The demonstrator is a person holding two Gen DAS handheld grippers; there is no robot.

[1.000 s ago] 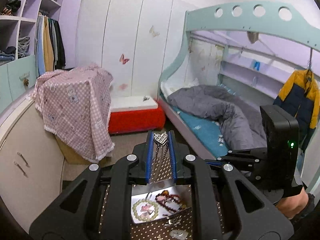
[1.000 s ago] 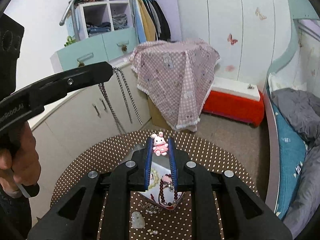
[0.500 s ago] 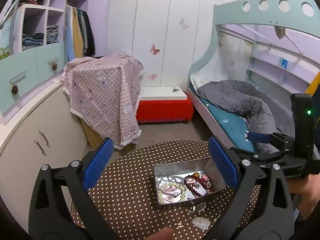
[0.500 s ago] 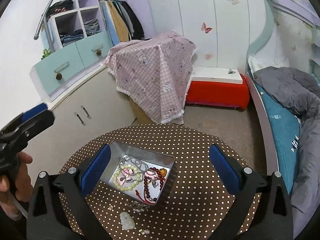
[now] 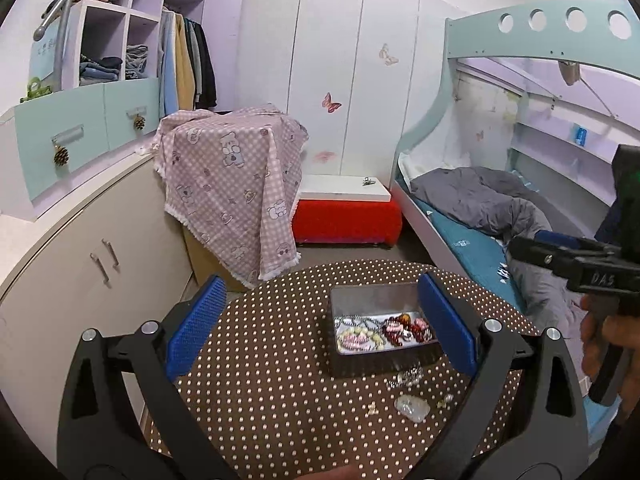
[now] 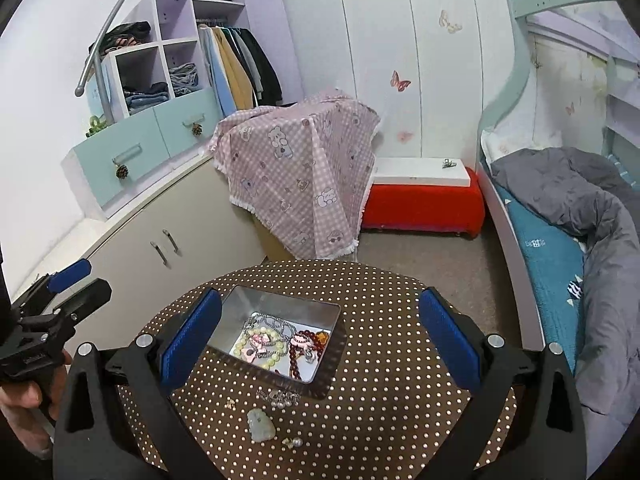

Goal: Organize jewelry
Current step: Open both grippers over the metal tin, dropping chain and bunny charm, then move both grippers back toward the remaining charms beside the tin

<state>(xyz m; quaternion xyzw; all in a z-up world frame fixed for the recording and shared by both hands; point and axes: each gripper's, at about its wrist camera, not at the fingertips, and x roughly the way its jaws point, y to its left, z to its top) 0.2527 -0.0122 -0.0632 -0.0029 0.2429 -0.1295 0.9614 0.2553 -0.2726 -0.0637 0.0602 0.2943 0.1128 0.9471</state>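
Both the left gripper [image 5: 320,320] and the right gripper [image 6: 320,332] hang above the polka-dot round table [image 6: 384,420], jaws spread wide and empty. Between them sits the metal tin [image 6: 280,300] holding bead bracelets [image 6: 260,346]. A pale jade pendant [image 6: 261,424] and small earrings [image 6: 294,442] lie loose on the near side.

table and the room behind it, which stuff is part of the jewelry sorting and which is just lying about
Part of the job:
- metal tin with beaded bracelets inside
- pale stone pendant on the table
- small sparkly cluster beside the tin
- pearl earrings
- left gripper and right gripper, both open

Just lying about:
- pink checked cloth
- red bench
- grey duvet
- hanging clothes
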